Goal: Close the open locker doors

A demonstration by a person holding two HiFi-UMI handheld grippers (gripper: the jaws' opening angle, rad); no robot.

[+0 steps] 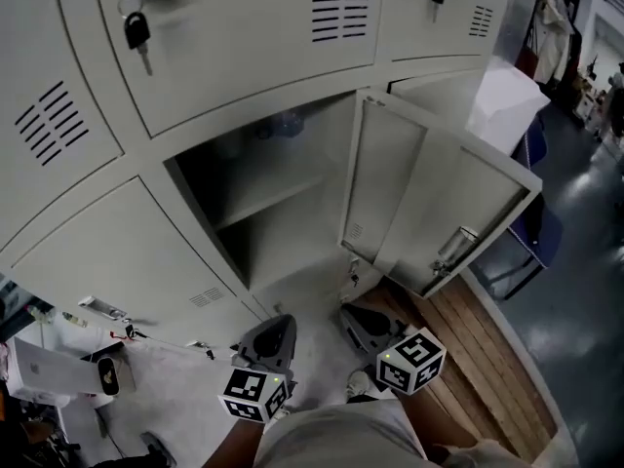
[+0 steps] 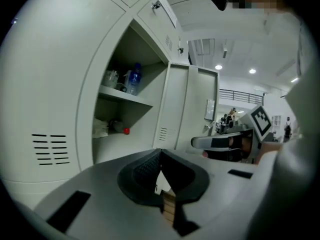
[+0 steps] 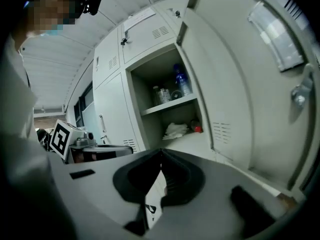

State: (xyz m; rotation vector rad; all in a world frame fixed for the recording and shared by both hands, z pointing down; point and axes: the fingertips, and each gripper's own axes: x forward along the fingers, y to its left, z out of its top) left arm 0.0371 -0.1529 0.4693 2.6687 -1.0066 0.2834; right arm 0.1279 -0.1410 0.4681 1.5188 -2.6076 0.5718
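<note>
Approach step, I judge: locker door (image 1: 439,208) hangs open ahead-right of right tool (image 1: 363,322). It and left tool (image 1: 273,337) both pinched together, empty. Next I need push on door's free edge to shut it.

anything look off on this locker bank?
One door hangs wide open while those left and above are shut, exposing a shelf with a bottle and a crumpled white cloth below. A key hangs in an upper lock. Nothing looks damaged.
</note>
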